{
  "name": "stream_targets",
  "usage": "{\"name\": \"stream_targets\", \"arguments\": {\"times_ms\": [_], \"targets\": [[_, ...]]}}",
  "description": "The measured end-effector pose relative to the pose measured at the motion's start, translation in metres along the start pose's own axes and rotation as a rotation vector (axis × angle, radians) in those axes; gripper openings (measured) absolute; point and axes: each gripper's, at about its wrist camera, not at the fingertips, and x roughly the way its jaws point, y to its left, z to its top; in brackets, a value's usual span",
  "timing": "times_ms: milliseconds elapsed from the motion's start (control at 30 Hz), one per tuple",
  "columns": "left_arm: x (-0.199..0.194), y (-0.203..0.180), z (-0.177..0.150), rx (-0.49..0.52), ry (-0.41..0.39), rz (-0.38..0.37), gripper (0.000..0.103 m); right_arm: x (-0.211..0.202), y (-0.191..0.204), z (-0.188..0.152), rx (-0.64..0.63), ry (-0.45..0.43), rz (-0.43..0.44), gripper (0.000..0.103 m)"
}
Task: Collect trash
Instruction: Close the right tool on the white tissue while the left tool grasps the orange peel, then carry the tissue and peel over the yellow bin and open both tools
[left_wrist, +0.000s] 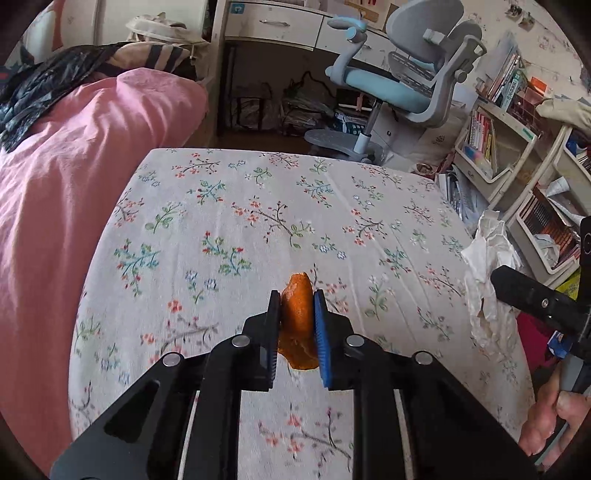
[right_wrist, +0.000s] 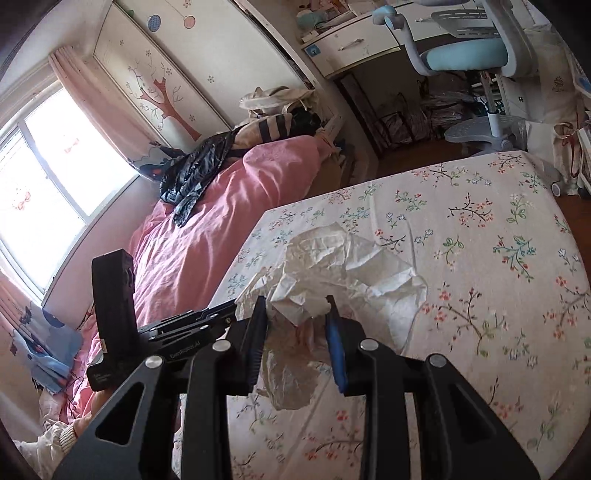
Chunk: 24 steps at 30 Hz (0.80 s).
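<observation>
My left gripper is shut on a piece of orange peel and holds it just above the floral cloth on the table. My right gripper is shut on a crumpled white plastic bag, which hangs open over the table's near left part. In the left wrist view the same white bag hangs at the right edge of the table, held by the right gripper's black body.
A pink quilt covers the bed left of the table, with a black plastic bag on it. A blue-grey desk chair and a white desk stand beyond the table. Bookshelves stand to the right.
</observation>
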Motion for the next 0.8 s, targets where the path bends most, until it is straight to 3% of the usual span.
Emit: {"name": "stream_targets", "arguments": {"times_ms": [333, 567, 800], "targets": [[-0.108, -0.015, -0.080, -0.025, -0.095, 0.015, 0.017, -0.058, 0.071, -0.077, -0.117, -0.032, -0.009, 0.032], [-0.164, -0.028, -0.145, -0.005, -0.116, 0.050, 0.017, -0.083, 0.101, -0.141, -0.166, -0.014, -0.008, 0.033], [-0.192, -0.032, -0.197, -0.011, -0.080, 0.073, 0.017, -0.077, 0.109, -0.207, -0.147, 0.134, -0.020, 0.035]]}}
